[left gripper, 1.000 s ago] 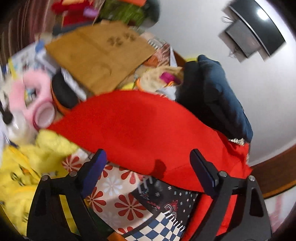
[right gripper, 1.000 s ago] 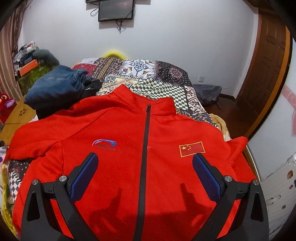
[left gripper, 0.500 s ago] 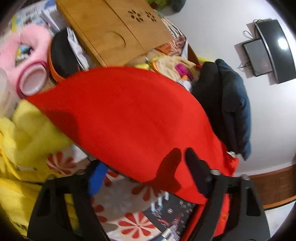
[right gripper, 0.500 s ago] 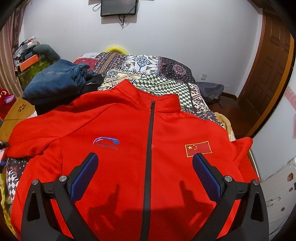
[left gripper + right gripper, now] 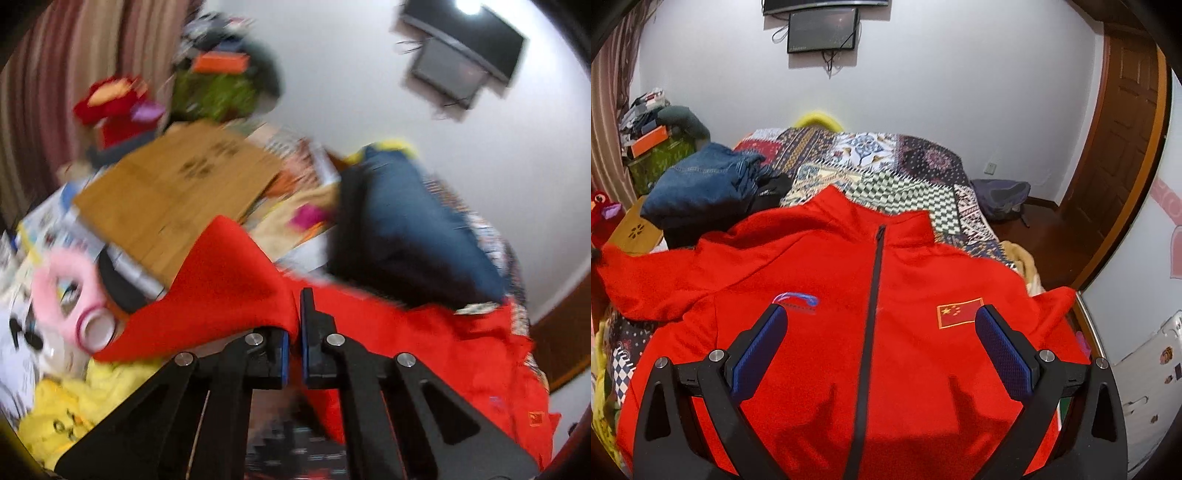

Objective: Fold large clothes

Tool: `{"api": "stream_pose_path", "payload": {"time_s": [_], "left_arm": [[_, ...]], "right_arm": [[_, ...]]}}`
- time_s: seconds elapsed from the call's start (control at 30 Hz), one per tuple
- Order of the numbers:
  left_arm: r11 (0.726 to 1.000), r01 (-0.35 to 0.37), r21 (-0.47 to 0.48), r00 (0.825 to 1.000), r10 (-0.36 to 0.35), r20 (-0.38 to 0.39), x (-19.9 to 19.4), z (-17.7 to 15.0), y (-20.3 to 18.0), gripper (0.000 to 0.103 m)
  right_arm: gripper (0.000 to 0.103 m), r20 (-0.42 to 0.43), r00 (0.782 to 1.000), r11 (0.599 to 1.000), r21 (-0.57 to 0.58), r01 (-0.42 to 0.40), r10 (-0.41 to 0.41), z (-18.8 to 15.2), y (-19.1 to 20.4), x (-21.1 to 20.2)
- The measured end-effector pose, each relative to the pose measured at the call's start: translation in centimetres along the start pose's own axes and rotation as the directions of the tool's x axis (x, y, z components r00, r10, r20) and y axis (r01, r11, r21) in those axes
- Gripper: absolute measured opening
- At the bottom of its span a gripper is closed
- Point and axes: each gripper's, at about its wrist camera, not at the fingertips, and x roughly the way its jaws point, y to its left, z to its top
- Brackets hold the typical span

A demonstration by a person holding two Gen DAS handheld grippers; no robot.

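My red jacket (image 5: pixel 820 332) is soft matt cloth w/ a dark zip. My right gripper (image 5: pixel 882 343) is black matt plastic, w/ rough bumpy blue pads (image 5: pixel 1004 354) & shiny metal screws. The bed cover (image 5: pixel 908 195) is patterned cloth. The board (image 5: pixel 173 199) looks like smooth wood. Door (image 5: pixel 1119 147) is glossy wood.

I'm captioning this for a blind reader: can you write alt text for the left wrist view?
The left gripper is shut on a pinched fold of the red jacket's sleeve, lifting it off the bed. Behind, blurred, lie folded blue jeans, a wooden board and a yellow garment.
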Motion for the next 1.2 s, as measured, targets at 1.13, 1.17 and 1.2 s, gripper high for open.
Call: {"api": "stream_pose_path", "payload": {"time_s": [1.13,1.17,1.2], "left_arm": [[0.584,0.567,0.581,0.812,-0.280,-0.511,0.8,-19.2,-39.1,0.003],[0.571,0.573,0.587,0.806,-0.262,-0.531,0.9,-20.2,-39.1,0.003],[0.559,0.577,0.596,0.801,-0.247,-0.545,1.1,-20.9,-39.1,0.003]], "right_arm": [[0.101,-0.042,0.999,0.999,0.043,0.003,-0.002,-2.9,-8.1,0.7],[0.101,-0.045,0.999,0.999,0.043,0.005,-0.003,-2.9,-8.2,0.7],[0.101,-0.050,0.999,0.999,0.044,0.007,-0.005,-3.0,-8.2,0.8]]}}
